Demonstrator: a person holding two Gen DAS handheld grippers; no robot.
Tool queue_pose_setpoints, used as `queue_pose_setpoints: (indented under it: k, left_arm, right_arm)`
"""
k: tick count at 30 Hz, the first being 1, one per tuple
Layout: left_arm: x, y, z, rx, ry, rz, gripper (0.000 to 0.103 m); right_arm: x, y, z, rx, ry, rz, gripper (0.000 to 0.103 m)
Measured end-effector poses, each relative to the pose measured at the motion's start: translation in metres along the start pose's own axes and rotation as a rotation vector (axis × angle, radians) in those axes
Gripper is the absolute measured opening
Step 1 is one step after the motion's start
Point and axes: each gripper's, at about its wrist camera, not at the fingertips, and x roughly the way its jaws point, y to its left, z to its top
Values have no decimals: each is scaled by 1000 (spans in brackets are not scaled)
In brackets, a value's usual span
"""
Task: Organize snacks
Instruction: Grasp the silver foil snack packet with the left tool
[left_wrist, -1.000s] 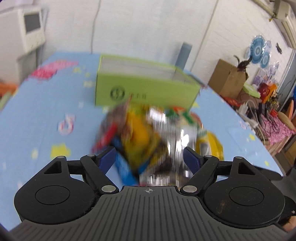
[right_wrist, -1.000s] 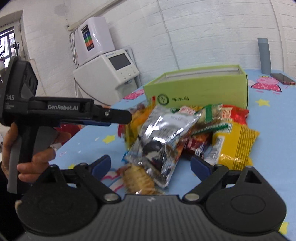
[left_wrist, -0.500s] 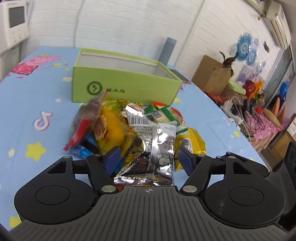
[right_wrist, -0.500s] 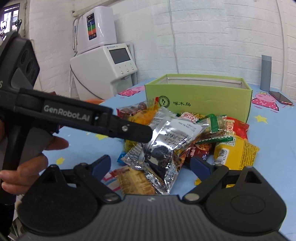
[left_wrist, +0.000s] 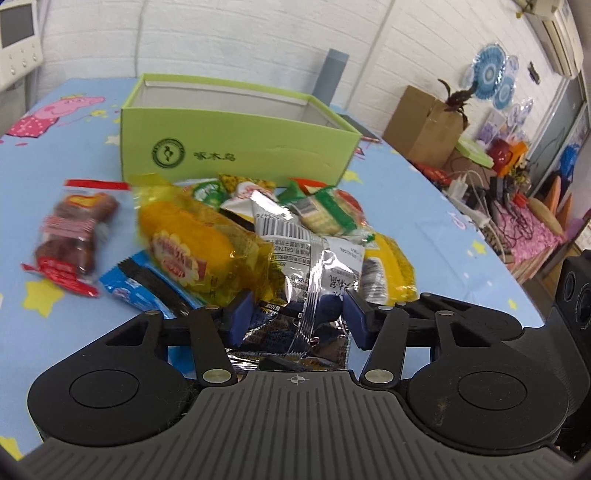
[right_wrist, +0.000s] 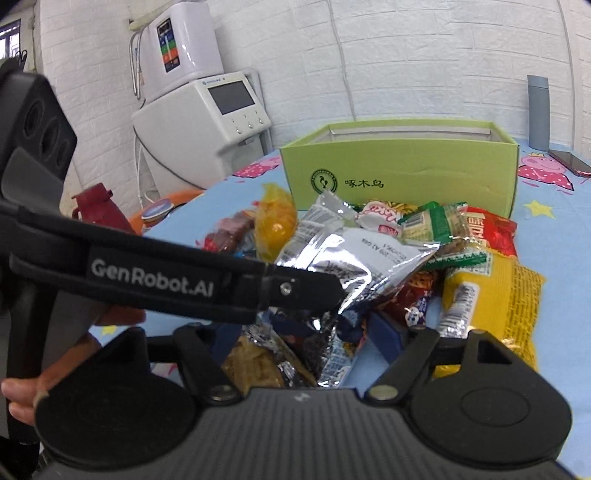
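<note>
A heap of snack packets lies on the blue tablecloth in front of an open green box (left_wrist: 240, 147) (right_wrist: 406, 173). On top is a silver packet (left_wrist: 314, 266) (right_wrist: 354, 258). My left gripper (left_wrist: 297, 315) is closing on its near end, and both blue pads press its crumpled sides. In the right wrist view, one left finger (right_wrist: 295, 291) reaches in from the left onto the packet. My right gripper (right_wrist: 317, 332) is closing too, with the packet's lower corner between its jaws but untouched. Its left pad is hidden. A yellow cake packet (left_wrist: 192, 243) lies beside the silver one.
A red sausage packet (left_wrist: 74, 229) and a blue wrapper (left_wrist: 136, 288) lie left of the heap, a yellow bag (right_wrist: 495, 295) on its right. A grey cylinder (right_wrist: 537, 110) and a phone (right_wrist: 569, 162) are behind the box. A white machine (right_wrist: 207, 122) stands off the table's left.
Both grippers have come closer to the heap. The left jaws have narrowed from wide apart onto the silver packet, which now buckles. The right jaws have narrowed as well.
</note>
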Motion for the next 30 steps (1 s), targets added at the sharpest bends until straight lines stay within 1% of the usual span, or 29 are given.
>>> queue_pose_setpoints:
  k: [2,5,7,9,10,11,13,14,16,17,19,22,25,27,30]
  left_arm:
    - [-4,-10,-5,-9,7,-30,34]
    - [-13,-27,-12,-13,3,-85,35]
    - [-16,-40,-18,-21,9,-129,38]
    - [-12,-53,-25,-20,30,-167,40]
    - [-7,-59,-28,-10,43,-177,43]
    - [0,-63,-31,1,60,-176,43]
    - [12,-70,-34,18,95,-134,42]
    - [13,-71,-36,24,95,-113,42]
    - [7,-69,-39,39,82,-97,47]
    - [4,-67,-39,39,81,-98,50]
    - [-2,-62,-42,13,85,-108,49]
    - [-3,-67,-43,25,85,-159,51]
    - [8,-77,-41,52,99,-127,50]
    - [14,-80,-42,59,121,-132,49]
    - [15,-81,-48,71,152,-169,48]
  right_arm:
    - [-12,1,-4,3,-5,-14,82]
    - [-37,4,-10,-15,-19,-34,85]
    - [-57,6,-17,-41,-23,-60,86]
    - [-74,3,-25,-35,-25,-85,88]
    - [-82,-1,-31,-29,-19,-97,89]
    - [-86,-5,-35,-23,-14,-107,89]
    - [-88,-17,-45,5,1,-122,89]
    - [-89,-22,-48,20,9,-133,89]
    - [-97,-30,-55,40,-3,-149,89]
    - [-101,-33,-57,49,-10,-148,90]
    - [-107,-37,-61,68,-19,-148,91]
    - [-103,-40,-66,79,-12,-144,91]
    - [-94,-42,-67,93,1,-127,91]
    - [-92,-40,-67,85,2,-124,91]
    - [-94,-42,-68,76,-2,-146,91]
